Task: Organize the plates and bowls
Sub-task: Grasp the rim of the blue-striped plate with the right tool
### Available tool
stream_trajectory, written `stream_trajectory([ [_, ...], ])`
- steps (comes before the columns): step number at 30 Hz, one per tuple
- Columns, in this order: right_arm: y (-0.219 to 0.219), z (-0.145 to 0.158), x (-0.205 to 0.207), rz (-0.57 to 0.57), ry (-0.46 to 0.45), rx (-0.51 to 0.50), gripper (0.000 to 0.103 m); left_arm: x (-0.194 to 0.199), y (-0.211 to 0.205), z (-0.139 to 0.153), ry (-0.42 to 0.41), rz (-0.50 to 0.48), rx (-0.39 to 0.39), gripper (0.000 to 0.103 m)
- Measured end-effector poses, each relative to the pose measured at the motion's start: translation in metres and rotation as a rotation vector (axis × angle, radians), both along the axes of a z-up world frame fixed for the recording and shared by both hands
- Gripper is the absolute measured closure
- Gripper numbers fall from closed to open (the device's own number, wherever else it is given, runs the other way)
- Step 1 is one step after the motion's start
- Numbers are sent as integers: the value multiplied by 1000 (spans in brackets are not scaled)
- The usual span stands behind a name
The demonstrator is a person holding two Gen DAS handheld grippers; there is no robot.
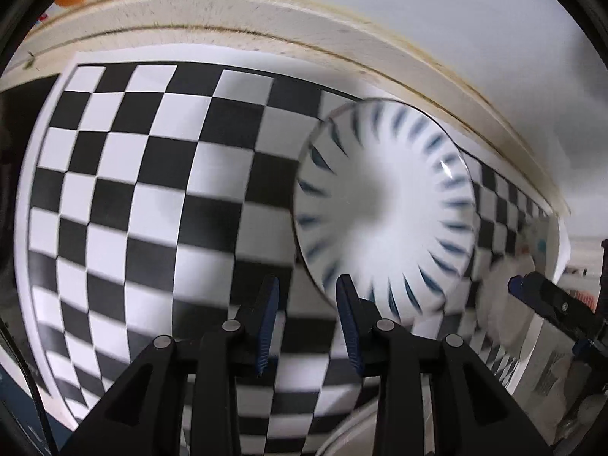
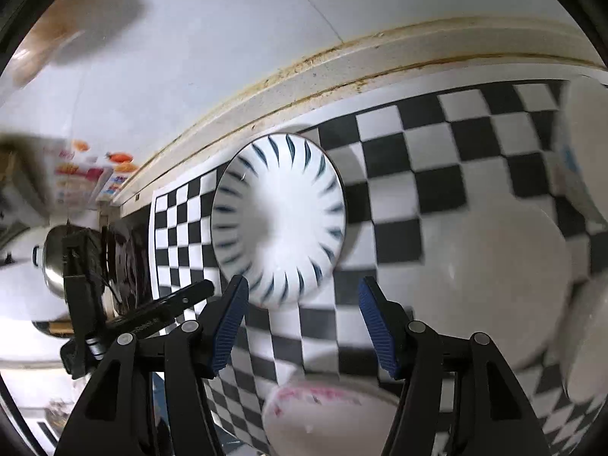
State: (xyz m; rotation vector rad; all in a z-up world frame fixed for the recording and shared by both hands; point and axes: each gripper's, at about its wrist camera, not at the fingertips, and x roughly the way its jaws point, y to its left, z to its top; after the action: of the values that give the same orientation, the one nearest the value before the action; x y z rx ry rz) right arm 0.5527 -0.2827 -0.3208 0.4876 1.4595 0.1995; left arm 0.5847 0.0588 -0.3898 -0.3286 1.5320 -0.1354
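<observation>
Your striped bowl (image 1: pixel 383 212) is sitting mouth-up on the checkered table (image 1: pixel 152 190). Both tongs, left (image 1: pixel 307 323) and right (image 2: pixel 304 326), are hanging open and empty. Everything's blurring, and the plates (image 2: pixel 494 273) are getting cut off.

Blue-striped bowl (image 1: pixel 383 209) sits on checkered mat (image 1: pixel 152 190) (motion-blurred), fingers (image 1: pixel 269 315) empty.

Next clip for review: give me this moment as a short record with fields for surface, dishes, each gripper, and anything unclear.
surface: checkered mat against a cream ledge
striped dish: white with blue radial strokes, resting on the mat, held by neither gripper
other dishes: plain white plate right of it; pink-marked dish nearest the right camera
left gripper: fingers apart, nothing between them
right gripper: fingers wide apart, nothing between them
unclear: motion blur; whether the striped dish is a bowl or a plate
</observation>
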Motion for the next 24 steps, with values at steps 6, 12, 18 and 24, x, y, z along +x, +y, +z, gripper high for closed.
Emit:
stream_trajectory([
  [6,5,-39,41,7,58,-83,40,35,13,-18,30,13,-14,74],
  [12,6,-59,62,8,97,-103,40,53,14,-29,56,-20,-22,74],
  [18,9,-69,69,34,115,-114,41,60,11,-29,34,-65,-16,74],
  [24,10,-82,69,42,135,-96,78,63,-2,-27,4,-119,-15,84],
])
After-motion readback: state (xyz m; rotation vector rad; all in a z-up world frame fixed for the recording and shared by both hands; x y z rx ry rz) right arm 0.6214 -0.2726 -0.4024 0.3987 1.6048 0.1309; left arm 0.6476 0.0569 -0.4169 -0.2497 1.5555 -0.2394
